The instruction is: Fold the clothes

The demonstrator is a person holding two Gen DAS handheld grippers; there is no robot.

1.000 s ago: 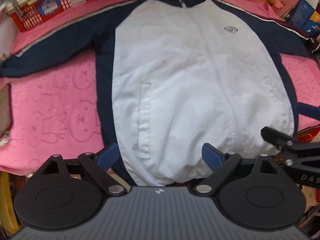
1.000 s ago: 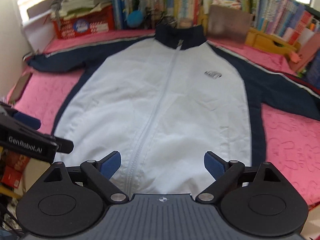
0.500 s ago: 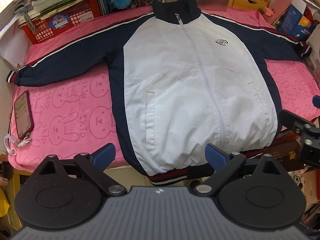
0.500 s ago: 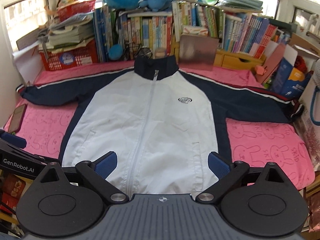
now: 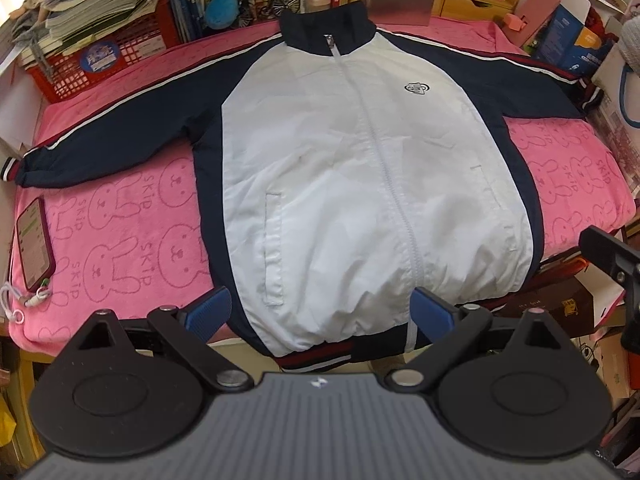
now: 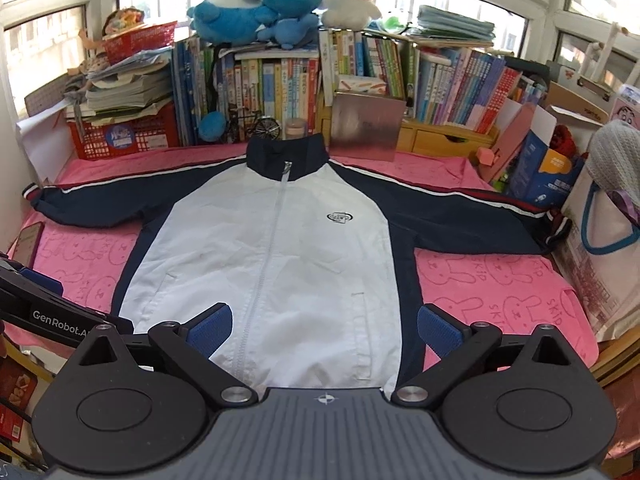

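Phone (image 5: 34, 242): lies on the pink bunny towel (image 5: 120, 240), at its left edge.
Left gripper (image 5: 320, 314): fingers spread wide, holding nothing, above the jacket's hem.
Jacket (image 5: 360, 184): white and navy, zipped, flat on the towel, front up, sleeves stretched out to both sides, collar toward the books (image 6: 288, 84).
Right gripper (image 6: 324, 330): fingers wide apart, holding nothing, over the lower front.

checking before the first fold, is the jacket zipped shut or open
Zipped shut: on the jacket the zipper runs closed from collar to hem, both white panels meeting.
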